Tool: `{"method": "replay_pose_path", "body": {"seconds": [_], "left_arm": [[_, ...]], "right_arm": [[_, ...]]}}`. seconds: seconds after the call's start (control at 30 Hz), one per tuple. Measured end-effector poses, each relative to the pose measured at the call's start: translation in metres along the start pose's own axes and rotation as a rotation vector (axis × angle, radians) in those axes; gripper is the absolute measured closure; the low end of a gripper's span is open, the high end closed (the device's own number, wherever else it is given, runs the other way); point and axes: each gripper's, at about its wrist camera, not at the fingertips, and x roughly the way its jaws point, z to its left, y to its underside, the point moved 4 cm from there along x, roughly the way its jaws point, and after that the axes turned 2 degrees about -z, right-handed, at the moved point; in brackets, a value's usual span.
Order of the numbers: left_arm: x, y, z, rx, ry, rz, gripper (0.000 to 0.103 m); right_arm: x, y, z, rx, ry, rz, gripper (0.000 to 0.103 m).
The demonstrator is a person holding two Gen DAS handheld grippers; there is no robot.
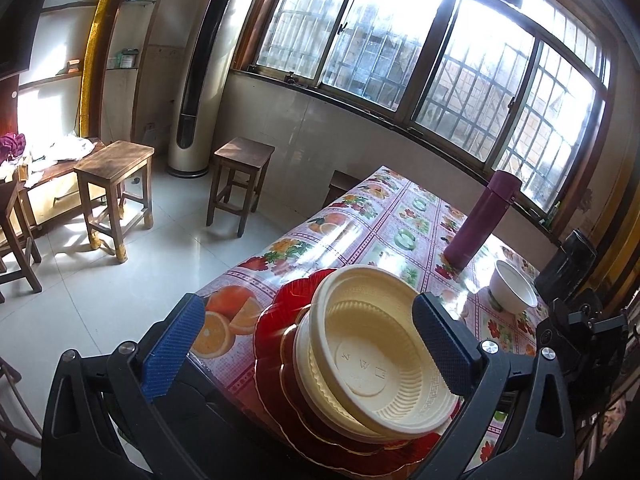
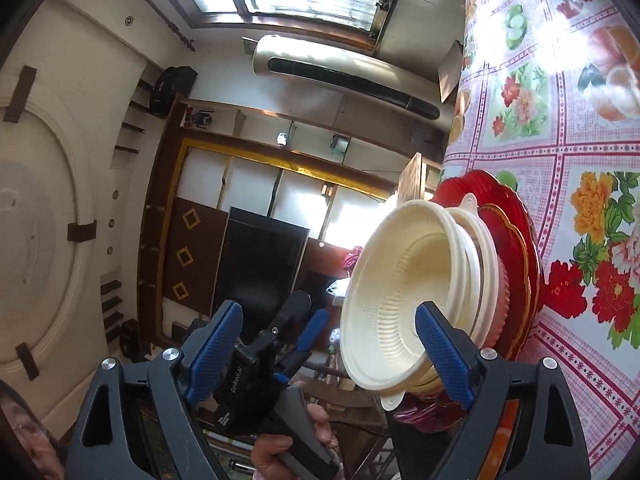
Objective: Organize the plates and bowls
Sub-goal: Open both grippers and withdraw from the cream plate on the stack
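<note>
The left gripper (image 1: 308, 344) hung over the near corner of the table (image 1: 376, 216), its blue-padded jaws spread wide and holding nothing. Between and below them stood the stack: red plates (image 1: 276, 320) with gilt scalloped edges lay on the fruit-printed tablecloth, and cream plastic bowls (image 1: 372, 356) sat nested on top, the uppermost one tilted rather than seated flat. Farther along the table a white bowl (image 1: 514, 286) stood alone, near a purple flask (image 1: 482, 220) that rose upright beside it. Wooden stools (image 1: 114, 192) stood on the tiled floor beyond.

The right gripper (image 2: 328, 350) was rolled onto its side, so the table ran up the right of its view. Its jaws were also apart — one blue pad lay against the inside of the top cream bowl (image 2: 400, 276), the other well clear of it, so nothing was pinched. The left gripper (image 2: 288, 334) showed between those jaws, carried in a hand (image 2: 288, 444).
</note>
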Motion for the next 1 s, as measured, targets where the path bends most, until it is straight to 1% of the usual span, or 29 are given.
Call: {"method": "replay_pose_path", "body": {"seconds": [0.07, 0.13, 0.27, 0.4, 0.5, 0.6, 0.7, 0.8, 0.93, 1.0], "left_arm": [[0.0, 0.001, -0.001, -0.001, -0.003, 0.002, 0.0], [0.0, 0.0, -0.001, -0.001, -0.004, 0.002, 0.0], [0.002, 0.0, 0.001, 0.014, -0.021, 0.01, 0.0], [0.009, -0.007, 0.014, 0.024, -0.068, 0.012, 0.0], [0.026, -0.005, 0.023, 0.03, -0.105, 0.071, 0.0], [0.038, 0.004, 0.032, -0.015, -0.09, 0.135, 0.0], [0.042, 0.009, 0.031, -0.016, -0.082, 0.162, 0.0], [0.048, 0.012, 0.028, 0.012, -0.102, 0.2, 0.0], [0.055, 0.017, 0.031, -0.015, -0.088, 0.255, 0.0], [0.056, 0.018, 0.028, 0.009, -0.102, 0.266, 0.0]], "right_arm": [[-0.005, -0.001, 0.008, -0.033, -0.034, -0.023, 0.013], [-0.007, 0.0, 0.012, -0.049, -0.058, -0.022, 0.011], [0.005, 0.003, 0.003, -0.017, -0.005, 0.031, 0.011], [-0.004, 0.004, 0.014, -0.053, -0.049, 0.001, 0.011], [-0.006, 0.004, 0.013, -0.044, -0.055, 0.001, 0.011], [-0.007, 0.003, 0.009, -0.035, -0.048, 0.001, 0.011], [-0.011, 0.003, 0.01, -0.038, -0.055, -0.009, 0.011], [-0.015, 0.002, 0.008, -0.032, -0.056, -0.019, 0.011], [-0.025, -0.002, 0.011, -0.035, -0.061, -0.045, 0.011], [-0.034, -0.006, 0.013, -0.04, -0.064, -0.068, 0.011]]}}
